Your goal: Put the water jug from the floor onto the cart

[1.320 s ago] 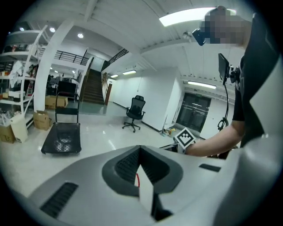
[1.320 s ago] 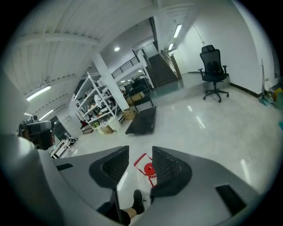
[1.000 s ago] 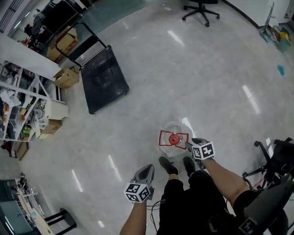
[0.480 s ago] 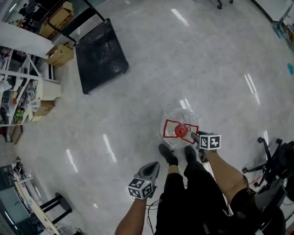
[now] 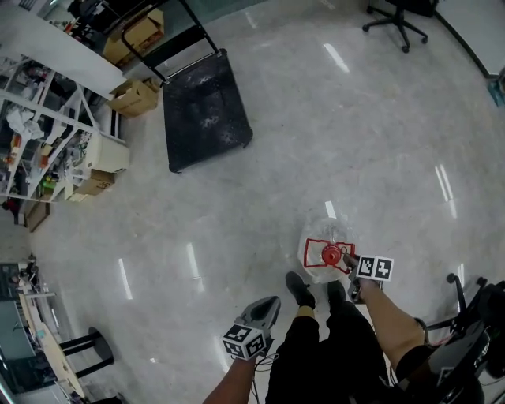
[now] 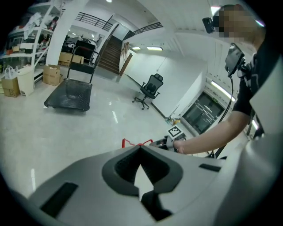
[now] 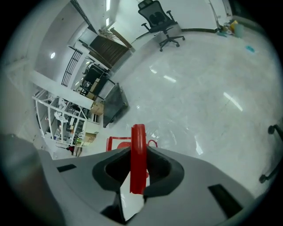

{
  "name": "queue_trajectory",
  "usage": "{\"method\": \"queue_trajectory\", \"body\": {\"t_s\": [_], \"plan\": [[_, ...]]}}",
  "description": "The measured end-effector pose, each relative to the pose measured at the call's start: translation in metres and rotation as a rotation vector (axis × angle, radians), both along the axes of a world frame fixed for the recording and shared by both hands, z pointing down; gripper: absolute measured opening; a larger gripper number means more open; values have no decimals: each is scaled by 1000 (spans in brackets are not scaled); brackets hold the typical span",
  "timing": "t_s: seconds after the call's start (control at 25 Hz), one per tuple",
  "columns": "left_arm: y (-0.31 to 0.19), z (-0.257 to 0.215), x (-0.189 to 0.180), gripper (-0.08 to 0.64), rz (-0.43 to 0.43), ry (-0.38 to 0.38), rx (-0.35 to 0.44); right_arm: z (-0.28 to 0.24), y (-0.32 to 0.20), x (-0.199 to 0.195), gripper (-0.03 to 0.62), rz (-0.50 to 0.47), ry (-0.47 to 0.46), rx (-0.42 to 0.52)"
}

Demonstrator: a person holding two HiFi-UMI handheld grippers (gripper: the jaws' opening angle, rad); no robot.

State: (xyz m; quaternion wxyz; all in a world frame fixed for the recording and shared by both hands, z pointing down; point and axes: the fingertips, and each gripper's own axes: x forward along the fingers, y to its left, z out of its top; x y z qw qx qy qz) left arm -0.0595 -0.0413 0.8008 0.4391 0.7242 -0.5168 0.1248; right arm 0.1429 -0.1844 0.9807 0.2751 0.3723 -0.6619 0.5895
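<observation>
The clear water jug [image 5: 322, 235] with a red cap and a red handle [image 5: 318, 244] stands on the floor just ahead of the person's shoes. My right gripper [image 5: 348, 261] is at the jug's right side. Its jaws have just been closing, and in the right gripper view [image 7: 138, 153] they press on the red handle [image 7: 138, 134] from both sides. My left gripper [image 5: 273, 301] hovers to the jug's left, apart from it, tips together and nothing held [image 6: 140, 147]. The black flat cart [image 5: 207, 110] stands far off at the upper left.
White shelves [image 5: 47, 150] and cardboard boxes [image 5: 134, 96] line the left side beside the cart. An office chair [image 5: 402, 16] stands at the far top right, and another chair's base [image 5: 465, 292] is at the right edge. Pale glossy floor [image 5: 260, 189] lies between the jug and the cart.
The right gripper has sunk to the jug's red handle and its jaws have narrowed on it. The left gripper has moved forward and down. The view has swung, so the cart shows further right.
</observation>
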Motion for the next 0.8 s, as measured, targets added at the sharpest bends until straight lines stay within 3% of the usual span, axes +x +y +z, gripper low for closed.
{"method": "queue_trajectory", "body": {"t_s": [0.2, 0.44, 0.8], "plan": [[-27, -59, -39, -2, -75, 7, 141, -57, -22, -28, 81, -49, -6, 50], [-57, -134, -103, -2, -78, -33, 296, -153, -56, -61, 81, -71, 18, 137], [-118, -219, -192, -2, -100, -33, 512, -285, -145, -144, 82, -59, -106, 282]]}}
